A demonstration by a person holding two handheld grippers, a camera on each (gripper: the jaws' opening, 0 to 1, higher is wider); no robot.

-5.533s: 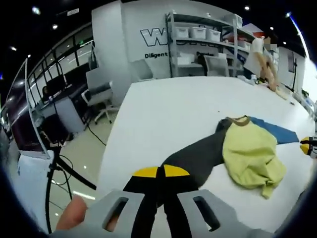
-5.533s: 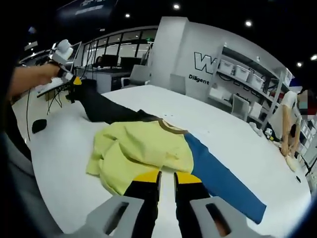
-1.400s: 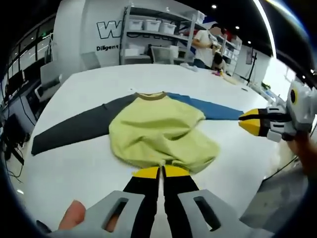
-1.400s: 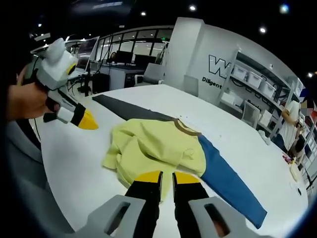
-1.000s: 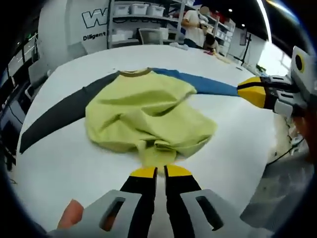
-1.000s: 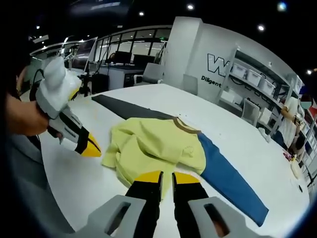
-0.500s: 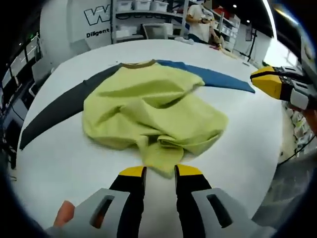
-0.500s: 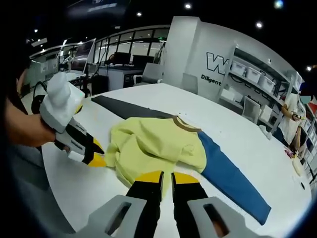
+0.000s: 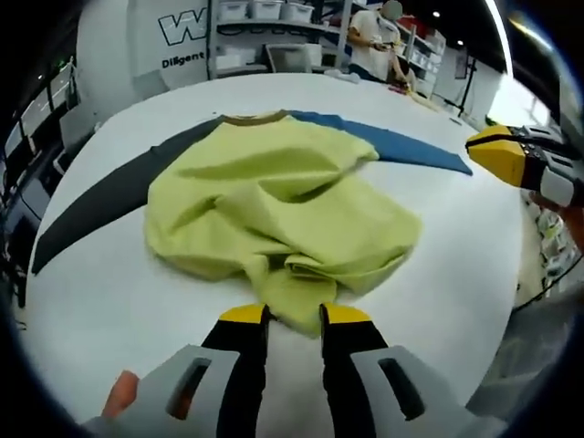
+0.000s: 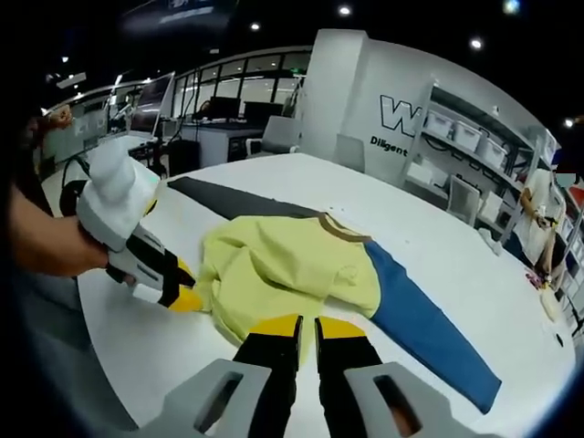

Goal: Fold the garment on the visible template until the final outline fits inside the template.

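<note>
The garment point(image 9: 274, 205), a long-sleeved shirt with a crumpled yellow-green body, lies near the middle of the white table point(image 9: 109, 292) and serves here as your landmark. From its brown collar point(image 9: 251, 119) a dark grey sleeve point(image 9: 91, 205) runs flat along the table to one side and a blue sleeve point(image 9: 392, 146) runs flat to the other; in the right gripper view the same collar point(image 10: 342, 228), dark sleeve point(image 10: 224, 201) and blue sleeve point(image 10: 429, 328) lie on the table point(image 10: 438, 246) in the same arrangement. Your left gripper point(image 9: 282, 315) sits at the bunched hem of the garment, its yellow-tipped jaws parted with a lobe of yellow-green fabric lying between the tips; you have not clamped it. In the right gripper view this left gripper point(image 10: 182, 294) appears at the hem edge of the garment point(image 10: 292, 274), its tip touching or just beside the cloth, held in your hand point(image 10: 46, 246). Your right gripper point(image 10: 299, 327) rests at the near edge of the garment's body, its jaws drawn nearly together; whether fabric is pinched between them cannot be told. In the left gripper view the right gripper point(image 9: 500, 155) hovers just beyond the cuff of the blue sleeve, apart from it. Behind the garment, past the table, stand shelving with white bins point(image 9: 265, 36) and a person point(image 9: 374, 46).
</note>
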